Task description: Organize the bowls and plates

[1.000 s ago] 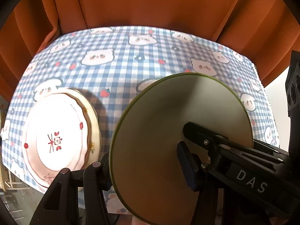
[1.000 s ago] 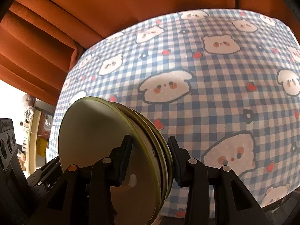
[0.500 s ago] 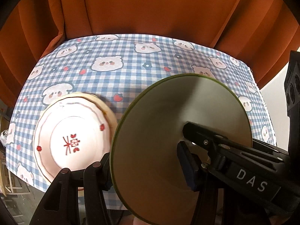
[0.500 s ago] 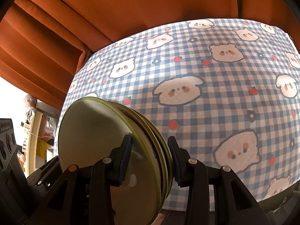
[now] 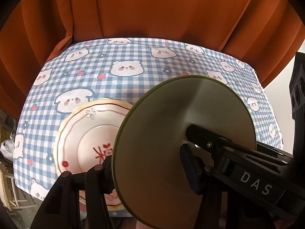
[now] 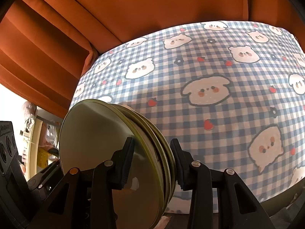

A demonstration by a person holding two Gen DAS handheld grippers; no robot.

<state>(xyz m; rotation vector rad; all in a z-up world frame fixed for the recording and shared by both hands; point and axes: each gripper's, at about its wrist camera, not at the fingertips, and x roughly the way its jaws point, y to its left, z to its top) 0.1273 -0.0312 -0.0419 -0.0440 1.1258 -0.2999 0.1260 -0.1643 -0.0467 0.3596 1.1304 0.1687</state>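
Note:
A stack of olive-green plates (image 5: 171, 133) is held on edge, tilted, above the near side of the table. My left gripper (image 5: 146, 173) is shut on the stack, one finger on each face. My right gripper (image 6: 152, 162) is also shut on the same stack (image 6: 95, 143), its pads clamping several green rims. A stack of white plates with red flower marks (image 5: 85, 139) lies flat on the blue checked tablecloth (image 5: 133, 72), left of the green stack and partly hidden behind it.
The tablecloth with bear prints (image 6: 219, 85) covers the whole table. An orange curtain (image 5: 152, 9) hangs close behind the far edge. Shelves and clutter (image 6: 32, 133) show past the table's left edge.
Both grippers with the green stack have pulled back from the table and shifted left. The white plates now sit closer to the green stack and are partly covered by it.

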